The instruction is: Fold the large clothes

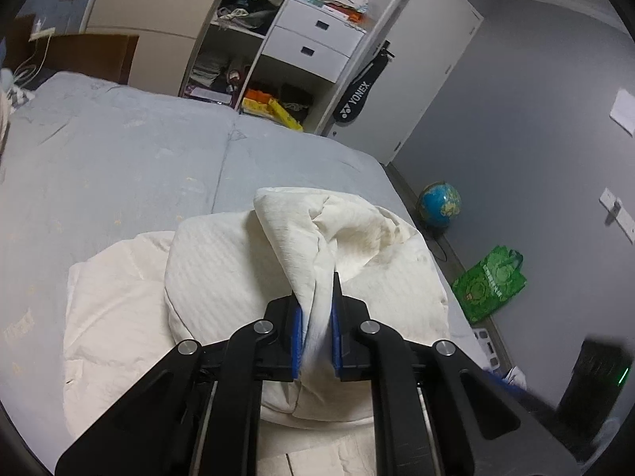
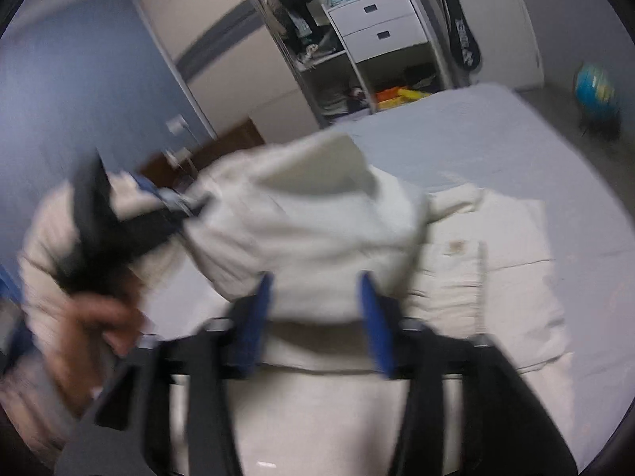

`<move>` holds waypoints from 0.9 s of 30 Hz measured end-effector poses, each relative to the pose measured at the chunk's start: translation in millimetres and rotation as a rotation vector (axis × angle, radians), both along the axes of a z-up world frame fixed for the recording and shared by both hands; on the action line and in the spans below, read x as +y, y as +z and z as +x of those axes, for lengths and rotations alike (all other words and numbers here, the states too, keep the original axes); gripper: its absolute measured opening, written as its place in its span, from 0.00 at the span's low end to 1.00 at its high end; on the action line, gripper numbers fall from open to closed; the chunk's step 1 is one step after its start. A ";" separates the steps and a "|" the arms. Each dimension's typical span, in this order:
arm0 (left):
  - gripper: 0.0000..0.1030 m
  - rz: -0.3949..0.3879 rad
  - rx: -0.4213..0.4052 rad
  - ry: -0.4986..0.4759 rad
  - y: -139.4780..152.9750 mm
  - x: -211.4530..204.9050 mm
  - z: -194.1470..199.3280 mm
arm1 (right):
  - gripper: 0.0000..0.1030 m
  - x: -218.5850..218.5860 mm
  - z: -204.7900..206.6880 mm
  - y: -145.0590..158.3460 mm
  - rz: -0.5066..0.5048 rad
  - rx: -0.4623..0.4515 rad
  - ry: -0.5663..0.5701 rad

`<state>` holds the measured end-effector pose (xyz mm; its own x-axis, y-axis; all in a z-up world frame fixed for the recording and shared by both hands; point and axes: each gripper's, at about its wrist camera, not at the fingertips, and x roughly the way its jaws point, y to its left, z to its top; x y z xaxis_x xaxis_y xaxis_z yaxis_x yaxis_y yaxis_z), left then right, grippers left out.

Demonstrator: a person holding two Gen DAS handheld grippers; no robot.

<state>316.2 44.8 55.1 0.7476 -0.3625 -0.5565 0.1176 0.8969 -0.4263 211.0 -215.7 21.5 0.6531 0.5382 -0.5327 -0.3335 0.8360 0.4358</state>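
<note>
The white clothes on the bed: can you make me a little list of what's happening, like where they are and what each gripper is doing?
garment: cream-white padded jacket, bunched up
where: on the grey-blue bed
left gripper: shut on a fold of the jacket
right gripper: open, jacket cloth between its fingers; picture blurred
on the floor: globe, green bag
fold: not yet flat

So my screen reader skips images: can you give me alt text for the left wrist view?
The left tool is shut on a bunched fold of the cream garment, which lies heaped on the grey-blue bed. Behind stand an open wardrobe and a globe on the floor.
</note>
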 end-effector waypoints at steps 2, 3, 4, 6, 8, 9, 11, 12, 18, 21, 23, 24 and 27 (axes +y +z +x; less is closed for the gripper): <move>0.11 0.014 -0.004 -0.018 -2.6 -6.7 -10.1 | 0.56 8.7 15.0 18.5 0.032 0.025 0.008; 0.11 0.026 -0.006 -0.025 -3.7 -11.6 -15.2 | 0.56 16.9 25.7 26.2 0.027 0.041 0.013; 0.11 0.032 -0.007 -0.029 -5.2 -14.4 -19.8 | 0.56 22.7 35.5 30.2 0.024 0.060 0.015; 0.11 0.018 0.000 -0.034 -10.8 -18.1 -26.3 | 0.56 36.7 55.1 30.8 -0.015 0.104 0.011; 0.11 -0.001 0.006 -0.032 -13.8 -20.1 -31.9 | 0.56 53.5 75.2 21.5 -0.054 0.174 0.033; 0.11 -0.002 0.007 -0.034 -14.4 -21.3 -34.5 | 0.56 59.5 80.2 16.8 -0.060 0.202 0.050; 0.11 0.013 0.004 -0.038 -14.2 -21.8 -39.8 | 0.22 72.1 84.5 9.2 -0.101 0.202 0.081; 0.11 0.000 0.006 -0.035 -14.0 -19.2 -41.4 | 0.15 72.7 82.0 9.2 -0.105 0.187 0.087; 0.14 -0.077 -0.017 -0.012 -6.3 -9.2 -50.3 | 0.08 44.5 44.6 20.2 0.047 0.056 0.037; 0.14 -0.120 -0.003 0.007 -14.9 -7.6 -58.6 | 0.06 27.8 30.0 6.0 0.117 0.058 -0.004; 0.14 -0.146 0.020 0.013 -27.0 -7.3 -66.6 | 0.06 23.5 21.2 -6.8 0.125 0.074 -0.014; 0.14 -0.150 0.034 0.015 -35.7 -7.0 -71.0 | 0.05 21.7 16.2 -14.0 0.128 0.086 -0.017; 0.17 -0.157 0.079 0.020 -58.0 -7.3 -82.5 | 0.05 18.3 6.0 -33.4 0.125 0.128 -0.030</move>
<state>233.6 37.6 -2.9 0.7115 -0.4353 -0.5516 0.0607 0.8201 -0.5690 217.0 -197.3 -11.8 0.6008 0.5870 -0.5427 -0.2446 0.7813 0.5743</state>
